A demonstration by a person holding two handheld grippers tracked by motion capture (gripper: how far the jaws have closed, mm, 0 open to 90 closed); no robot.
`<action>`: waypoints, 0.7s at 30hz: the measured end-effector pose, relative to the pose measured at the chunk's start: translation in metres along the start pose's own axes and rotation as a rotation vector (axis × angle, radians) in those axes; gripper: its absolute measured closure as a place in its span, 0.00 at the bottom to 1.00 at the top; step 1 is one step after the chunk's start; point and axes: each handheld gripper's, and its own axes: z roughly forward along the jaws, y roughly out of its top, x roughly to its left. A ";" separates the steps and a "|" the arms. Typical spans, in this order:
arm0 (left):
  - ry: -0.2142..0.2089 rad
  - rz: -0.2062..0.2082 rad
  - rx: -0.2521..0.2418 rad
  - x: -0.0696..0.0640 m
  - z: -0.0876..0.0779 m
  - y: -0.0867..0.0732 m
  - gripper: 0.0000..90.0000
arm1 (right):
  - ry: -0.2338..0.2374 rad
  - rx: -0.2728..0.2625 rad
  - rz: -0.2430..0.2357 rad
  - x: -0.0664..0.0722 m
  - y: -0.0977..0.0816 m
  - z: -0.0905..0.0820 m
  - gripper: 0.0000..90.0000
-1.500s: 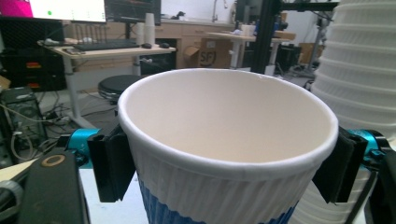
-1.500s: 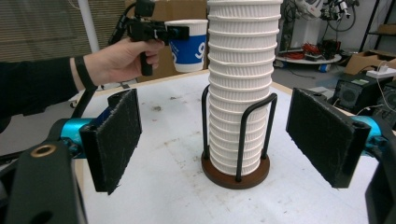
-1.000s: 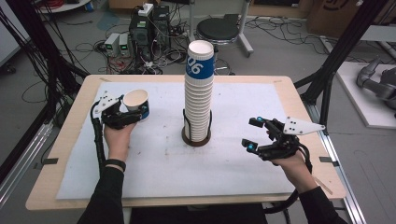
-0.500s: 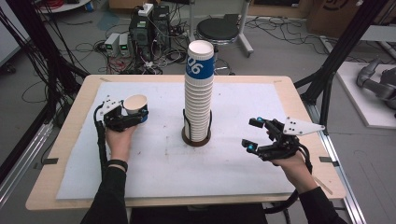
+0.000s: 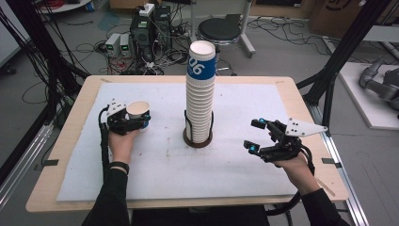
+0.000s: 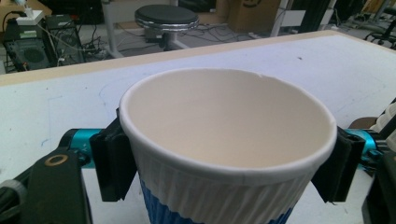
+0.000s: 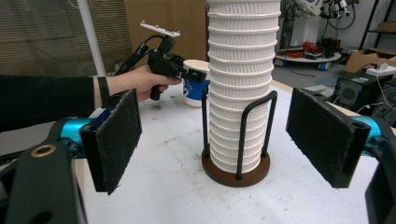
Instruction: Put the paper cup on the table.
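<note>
A single paper cup (image 5: 138, 112), white with a blue band, stands upright between the jaws of my left gripper (image 5: 139, 120) at the left of the table. The black pads (image 6: 112, 163) press on the cup (image 6: 224, 140) just under its rim. Its base is low over the mat; I cannot tell whether it touches. A tall stack of the same cups (image 5: 201, 94) stands in a dark wire holder (image 5: 197, 140) at the table's middle. My right gripper (image 5: 252, 135) hovers open to the right of the stack (image 7: 243, 70), with nothing between its pads (image 7: 114, 140).
A white mat (image 5: 164, 188) covers the wooden table (image 5: 306, 108). Beyond the far edge are a round stool (image 5: 225, 29) and computer boxes with cables (image 5: 141, 33) on the floor. Black frame posts (image 5: 343, 47) rise at the right.
The left gripper has come down toward the mat with the cup still in it. The right gripper and the stack have stayed put.
</note>
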 end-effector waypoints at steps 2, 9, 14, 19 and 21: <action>0.002 -0.008 0.009 0.000 0.000 -0.001 0.24 | 0.001 0.002 0.003 0.000 0.000 0.000 0.21; 0.013 0.000 0.039 -0.002 -0.002 0.001 0.22 | 0.000 0.002 0.002 0.000 0.000 0.000 0.21; 0.017 -0.012 0.073 -0.001 -0.006 0.001 0.20 | -0.001 -0.001 -0.001 0.000 0.000 0.000 0.21; 0.015 0.003 0.068 -0.003 -0.009 -0.003 0.20 | -0.001 -0.002 -0.001 0.000 0.000 0.000 0.21; 0.013 -0.001 0.066 -0.002 -0.010 -0.004 0.20 | -0.002 -0.003 0.000 0.000 0.000 0.001 0.21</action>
